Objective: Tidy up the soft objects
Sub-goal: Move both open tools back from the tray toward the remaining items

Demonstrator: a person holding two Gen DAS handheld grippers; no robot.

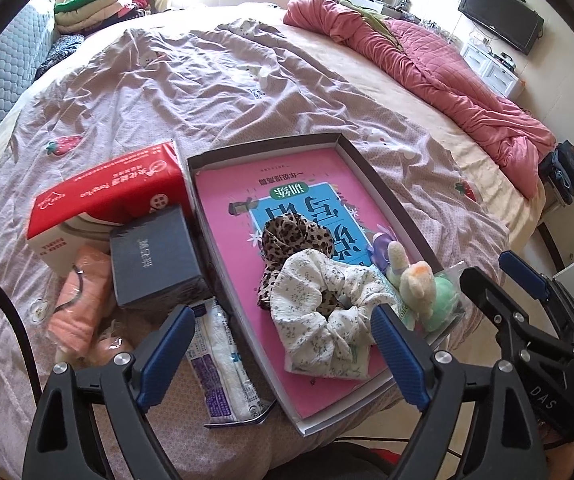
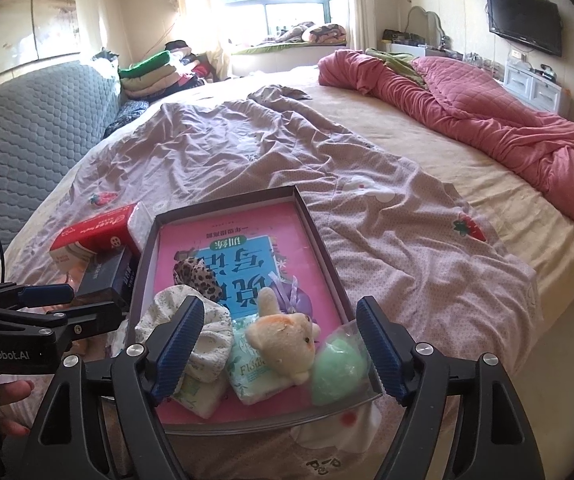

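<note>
A shallow box tray (image 1: 371,172) (image 2: 311,220) lies on the bed with a pink book in it. On the book lie a leopard scrunchie (image 1: 287,240) (image 2: 199,276), a white floral scrunchie (image 1: 327,300) (image 2: 203,328), a cream plush toy (image 1: 415,280) (image 2: 283,336), a green puff in plastic (image 1: 443,300) (image 2: 339,368) and a tissue pack (image 2: 251,372). My left gripper (image 1: 283,360) is open and empty, just before the white scrunchie. My right gripper (image 2: 279,356) is open and empty, with the plush toy between its fingers' line; it also shows in the left wrist view (image 1: 499,276).
Left of the tray lie a red tissue box (image 1: 107,196), a dark blue box (image 1: 151,256), a pink towel roll (image 1: 83,300) and a wipes packet (image 1: 219,356). A rumpled pink quilt (image 1: 427,64) lies along the bed's right side. A grey headboard (image 2: 27,120) stands at left.
</note>
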